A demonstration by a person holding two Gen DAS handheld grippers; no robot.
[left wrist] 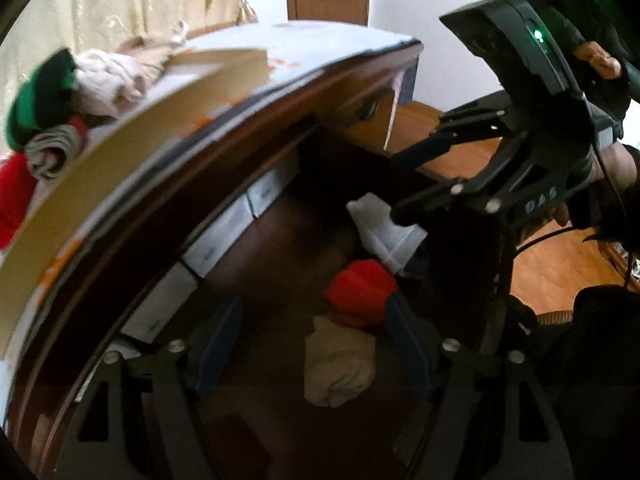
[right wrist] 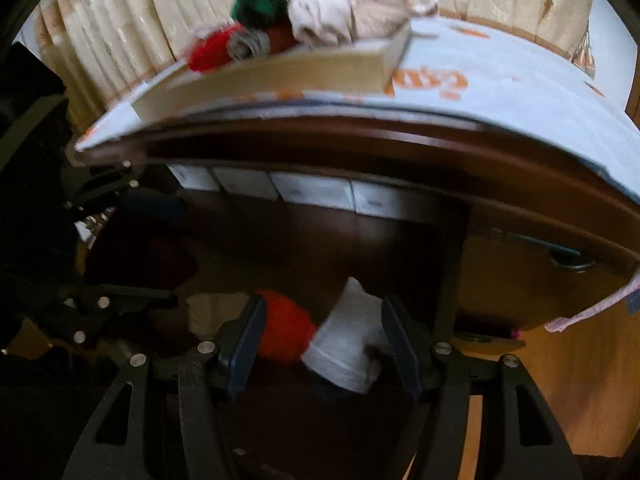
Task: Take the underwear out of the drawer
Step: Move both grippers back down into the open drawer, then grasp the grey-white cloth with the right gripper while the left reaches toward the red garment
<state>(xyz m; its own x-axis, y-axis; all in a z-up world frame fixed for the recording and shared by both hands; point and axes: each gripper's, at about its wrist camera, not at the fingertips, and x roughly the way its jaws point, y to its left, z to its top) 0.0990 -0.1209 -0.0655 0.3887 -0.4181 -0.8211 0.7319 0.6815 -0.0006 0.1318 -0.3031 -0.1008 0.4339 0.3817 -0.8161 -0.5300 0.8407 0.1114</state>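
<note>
The open dark wooden drawer (left wrist: 280,240) holds three rolled pieces of underwear: white (left wrist: 384,236), red (left wrist: 360,296) and beige (left wrist: 340,364). My left gripper (left wrist: 312,344) hangs open above the beige and red rolls, not touching them. In this view my right gripper (left wrist: 396,186) comes in from the right, open, its lower finger in front of the white roll. The right wrist view shows the right gripper (right wrist: 324,340) open over the white roll (right wrist: 348,340) and red roll (right wrist: 284,328), with the beige roll (right wrist: 204,312) to the left. The left gripper (right wrist: 160,252) shows dark at the left edge.
White boxes (right wrist: 312,192) line the drawer's back. On the dresser top, covered by a pale blue cloth (right wrist: 500,92), a cardboard tray (right wrist: 280,76) holds several rolled garments (right wrist: 312,16). A shut drawer with a handle (right wrist: 572,264) is at right. Wooden floor (left wrist: 560,264) lies beyond.
</note>
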